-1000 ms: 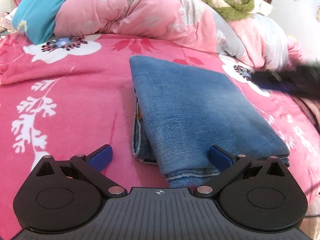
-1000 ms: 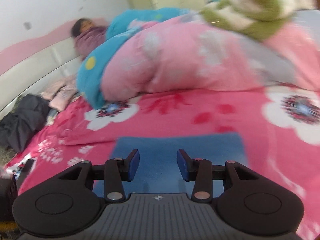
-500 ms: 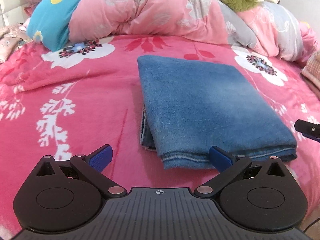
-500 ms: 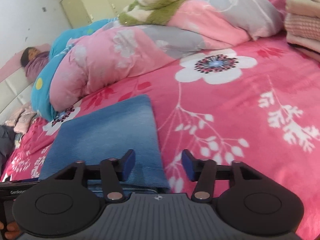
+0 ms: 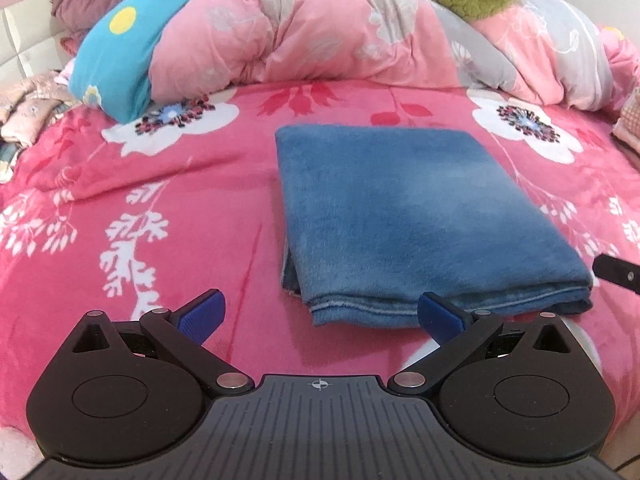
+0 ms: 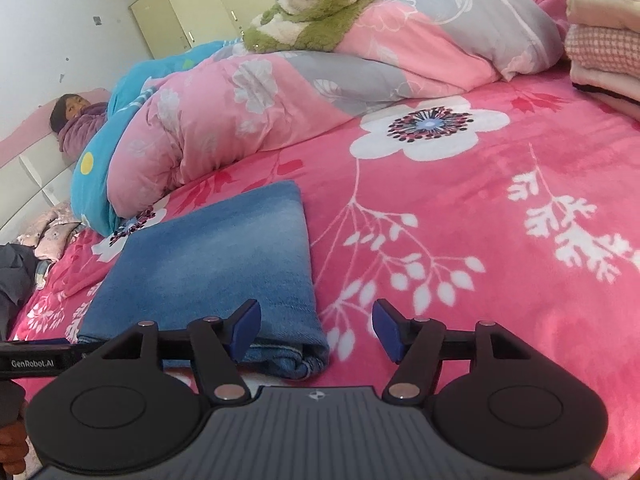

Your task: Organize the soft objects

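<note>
A folded pair of blue jeans [image 5: 416,216] lies flat on the bed's pink floral blanket [image 5: 132,216], near the middle of the bed and well apart from the bedding heaped behind it. The left hand-held gripper [image 5: 320,316] hovers just in front of the near folded edge, its blue pads spread wide and holding nothing. The right hand-held gripper [image 6: 316,330] sits low over the blanket at the jeans' near right corner, also released, with its left pad over the denim and its right pad over the blanket.

Behind the jeans a pink and grey quilt [image 6: 248,112] is bunched up, with a green and white fleece throw [image 6: 312,12] on top and a blue pillow [image 5: 112,60] at its left end. A stack of folded blankets [image 6: 604,52] rests at the right edge of the bed.
</note>
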Demonstrator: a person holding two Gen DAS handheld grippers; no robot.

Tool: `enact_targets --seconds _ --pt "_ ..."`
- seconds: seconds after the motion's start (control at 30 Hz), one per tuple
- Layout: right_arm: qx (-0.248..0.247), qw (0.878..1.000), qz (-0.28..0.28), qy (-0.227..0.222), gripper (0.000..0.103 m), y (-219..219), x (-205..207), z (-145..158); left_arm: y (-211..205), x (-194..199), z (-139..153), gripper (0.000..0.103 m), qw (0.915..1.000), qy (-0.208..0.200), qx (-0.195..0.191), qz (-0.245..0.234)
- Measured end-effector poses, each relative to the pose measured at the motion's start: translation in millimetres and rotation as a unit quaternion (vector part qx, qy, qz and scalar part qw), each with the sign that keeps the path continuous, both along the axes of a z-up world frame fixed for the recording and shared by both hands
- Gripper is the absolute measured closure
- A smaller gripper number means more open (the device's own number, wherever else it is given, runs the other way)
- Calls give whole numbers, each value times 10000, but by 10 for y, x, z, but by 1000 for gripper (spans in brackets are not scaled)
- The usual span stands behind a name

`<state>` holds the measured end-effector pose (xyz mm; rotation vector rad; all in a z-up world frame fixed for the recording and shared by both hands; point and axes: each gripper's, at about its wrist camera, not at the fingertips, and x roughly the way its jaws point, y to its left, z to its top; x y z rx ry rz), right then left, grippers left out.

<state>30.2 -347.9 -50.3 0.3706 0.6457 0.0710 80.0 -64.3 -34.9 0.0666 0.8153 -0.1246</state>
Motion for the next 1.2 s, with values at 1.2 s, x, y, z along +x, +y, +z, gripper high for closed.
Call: enact_targets --seconds 1.2 --pt "-1161 9923 430 81 33 616 231 -216 -153 498 -51 0 9996 25 245 158"
